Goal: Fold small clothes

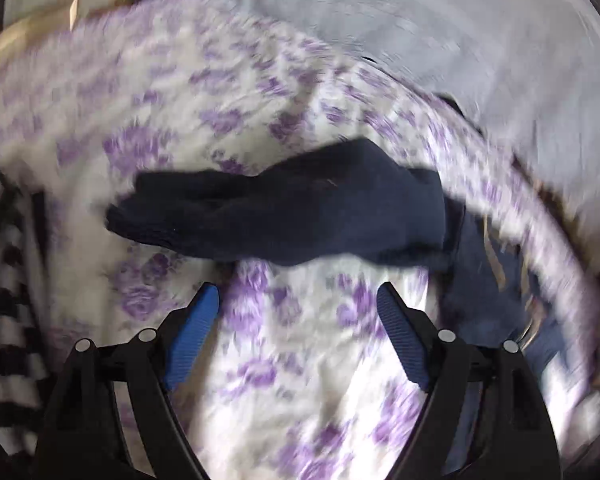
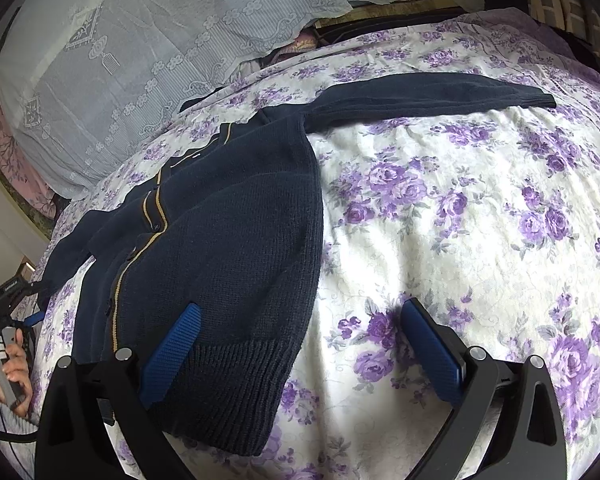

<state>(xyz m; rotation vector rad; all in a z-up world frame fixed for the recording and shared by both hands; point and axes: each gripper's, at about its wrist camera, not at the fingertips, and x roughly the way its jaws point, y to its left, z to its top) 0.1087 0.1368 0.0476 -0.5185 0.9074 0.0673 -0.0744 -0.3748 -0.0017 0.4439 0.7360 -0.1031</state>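
Observation:
A small navy knit cardigan [image 2: 228, 216] with a tan stripe along its button band lies on a white sheet with purple roses [image 2: 460, 220]. One sleeve [image 2: 432, 92] stretches out to the right at the far side. My right gripper [image 2: 300, 312] is open and empty just above the cardigan's ribbed hem [image 2: 236, 392], straddling its right edge. In the blurred left wrist view the other navy sleeve [image 1: 284, 212] lies across the sheet just beyond my open, empty left gripper [image 1: 298, 292]. The cardigan body [image 1: 484, 276] shows at the right.
A lace-covered pillow [image 2: 148, 60] lies at the far left of the bed; it also shows in the left wrist view [image 1: 460, 32]. A black and white striped cloth [image 1: 4, 320] lies at the left. A hand holding the other gripper's handle [image 2: 8, 360] is at the lower left.

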